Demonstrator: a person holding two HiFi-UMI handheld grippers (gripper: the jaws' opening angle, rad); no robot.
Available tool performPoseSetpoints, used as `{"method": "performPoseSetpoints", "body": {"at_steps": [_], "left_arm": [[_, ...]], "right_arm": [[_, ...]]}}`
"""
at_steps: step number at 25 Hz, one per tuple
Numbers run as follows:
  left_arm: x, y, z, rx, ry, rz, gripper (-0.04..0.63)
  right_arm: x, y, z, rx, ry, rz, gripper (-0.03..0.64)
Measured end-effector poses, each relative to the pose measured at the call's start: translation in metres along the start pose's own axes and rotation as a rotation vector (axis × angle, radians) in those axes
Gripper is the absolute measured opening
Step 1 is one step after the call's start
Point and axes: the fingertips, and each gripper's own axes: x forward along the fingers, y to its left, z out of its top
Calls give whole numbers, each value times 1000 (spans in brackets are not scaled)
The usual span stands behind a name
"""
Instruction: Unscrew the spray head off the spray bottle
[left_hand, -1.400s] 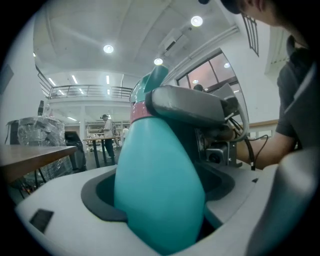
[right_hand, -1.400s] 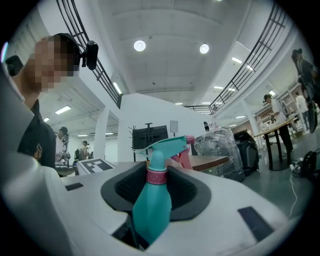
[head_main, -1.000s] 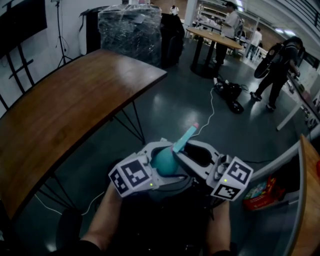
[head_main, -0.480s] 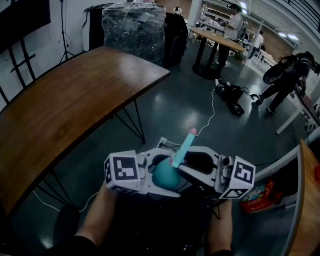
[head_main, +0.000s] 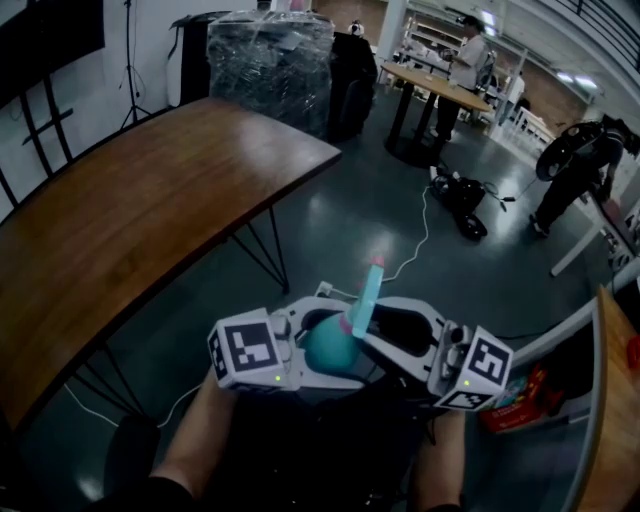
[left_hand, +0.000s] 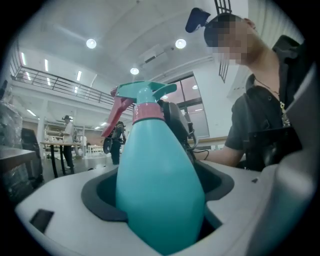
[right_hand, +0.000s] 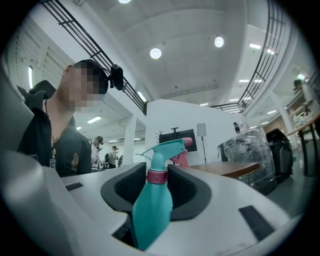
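Observation:
A teal spray bottle (head_main: 325, 345) with a pink collar is held low in front of the person's body. Its teal spray head (head_main: 365, 295) with a pink tip points up and away. My left gripper (head_main: 318, 340) is shut on the bottle's fat body (left_hand: 160, 190), which fills the gap between the dark pads. My right gripper (head_main: 372, 325) comes from the right. Its jaws are opening, and the pads still sit against the pink collar (right_hand: 156, 176) just under the spray head (right_hand: 165, 147). The bottle's base is hidden.
A long curved wooden table (head_main: 130, 220) fills the left, with a plastic-wrapped stack (head_main: 270, 60) behind it. A cable (head_main: 420, 235) and a black bag (head_main: 460, 195) lie on the dark floor ahead. Another wooden top (head_main: 615, 400) runs along the right edge. People stand far back.
The spray head has swung from leaning right to standing more upright. The left gripper has rolled a little around the bottle. Both grippers stay in front of the body.

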Motion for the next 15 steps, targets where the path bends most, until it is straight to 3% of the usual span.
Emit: {"method": "performPoseSetpoints", "body": {"at_steps": [5,9,12,15], "left_arm": [[-8,27,3,-39,-35,178,423],[-16,50,0,-69,-38,323,423],[-16,60,-6,-70,-18,411,423],[-15,69,-15,-51,40,500,423]], "right_arm": [[-2,-9,9,10,-54,-95,143],[5,-19,10,-17,-87,-237,183],[10,-29,3,-34,-46,-356,186],[19,-32,-8,-48,21,-402,186]]}}
